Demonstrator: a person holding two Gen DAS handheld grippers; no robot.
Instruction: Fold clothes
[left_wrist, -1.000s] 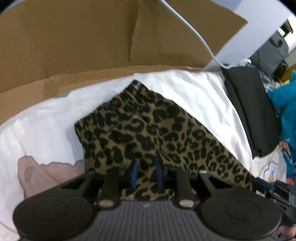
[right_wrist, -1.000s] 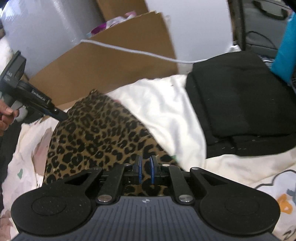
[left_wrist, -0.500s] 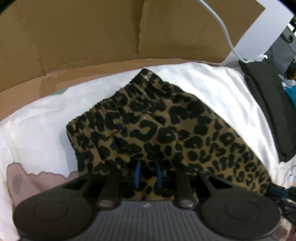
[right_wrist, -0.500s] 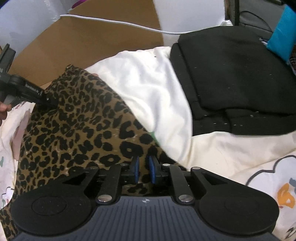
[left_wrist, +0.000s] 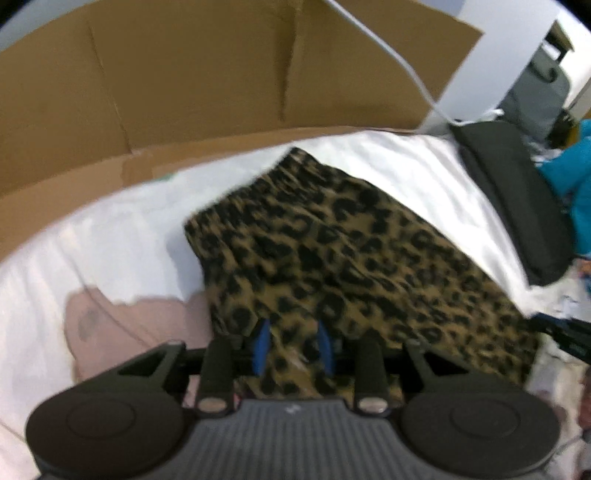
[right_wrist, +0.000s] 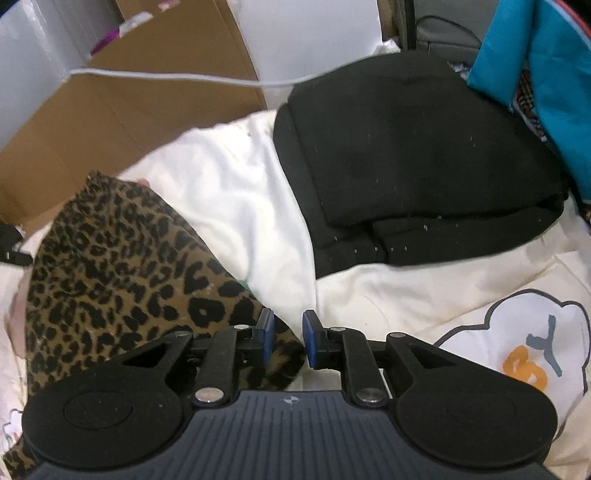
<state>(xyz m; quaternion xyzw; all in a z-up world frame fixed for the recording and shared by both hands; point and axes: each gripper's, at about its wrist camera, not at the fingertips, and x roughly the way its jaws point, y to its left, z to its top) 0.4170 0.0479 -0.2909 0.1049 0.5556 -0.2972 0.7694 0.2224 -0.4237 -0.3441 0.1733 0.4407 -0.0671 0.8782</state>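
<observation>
While the leopard-print garment is lying folded on the white sheet, stretching from the left gripper toward one o'clock, both grippers have just been opening. The left gripper's pads are standing apart with cloth between them, seemingly unpressed; the right gripper is parting over the garment's corner at its seven o'clock, gripping nothing. To finish this fold well, both are best lifting straight away without dragging the edge, leaving the black folded pile undisturbed.
</observation>
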